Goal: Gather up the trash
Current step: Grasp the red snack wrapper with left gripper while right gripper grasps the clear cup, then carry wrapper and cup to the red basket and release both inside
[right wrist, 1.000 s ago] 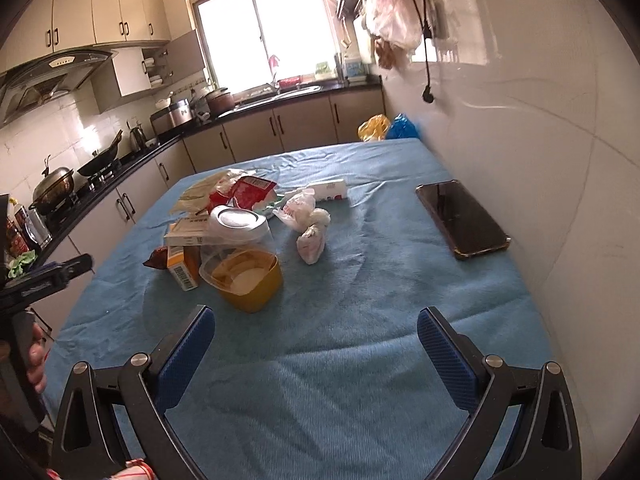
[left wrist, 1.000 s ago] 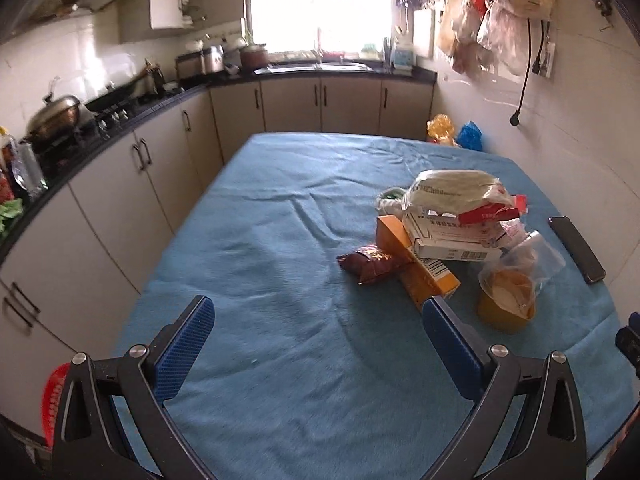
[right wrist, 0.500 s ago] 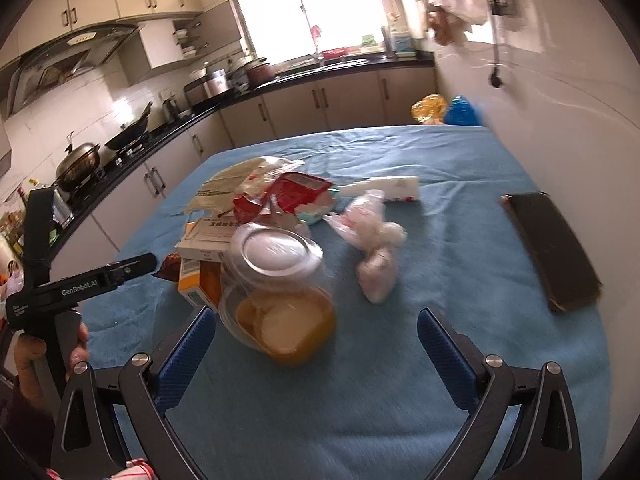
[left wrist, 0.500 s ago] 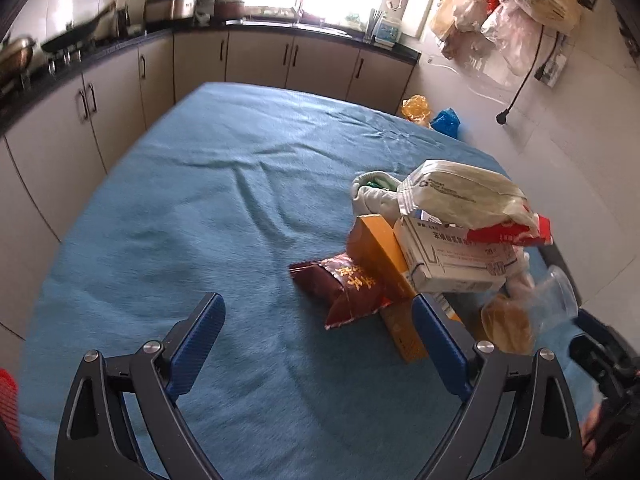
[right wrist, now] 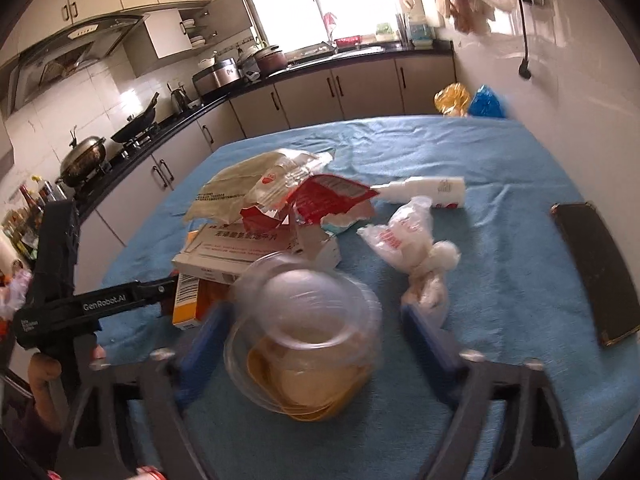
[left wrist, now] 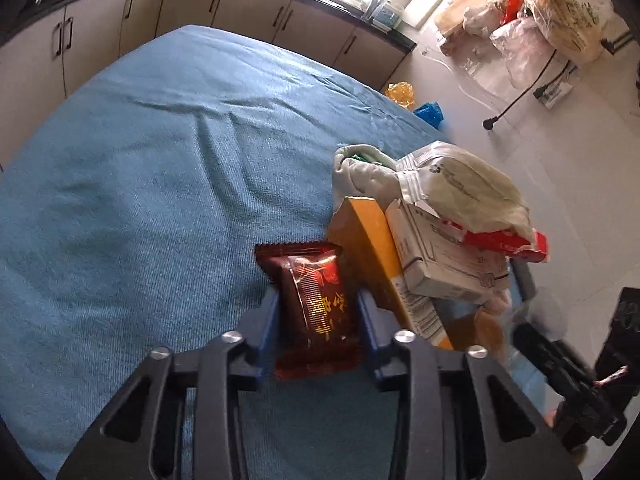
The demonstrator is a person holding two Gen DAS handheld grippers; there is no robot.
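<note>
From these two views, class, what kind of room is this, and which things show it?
A home kitchen, most likely: a range hood above a wok on the stove, base cabinets, and a blue-clothed table.

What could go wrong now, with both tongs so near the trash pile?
The left tongs pinch the dark red snack packet, which touches the orange box; lifting may drag it. The open right tongs straddle the clear lidded cup; squeezing might spill it.

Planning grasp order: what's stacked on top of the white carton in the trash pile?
On the white carton lie a torn red wrapper and a pale crumpled bag. An orange box sits beside and partly beneath it; anything deeper is covered.
</note>
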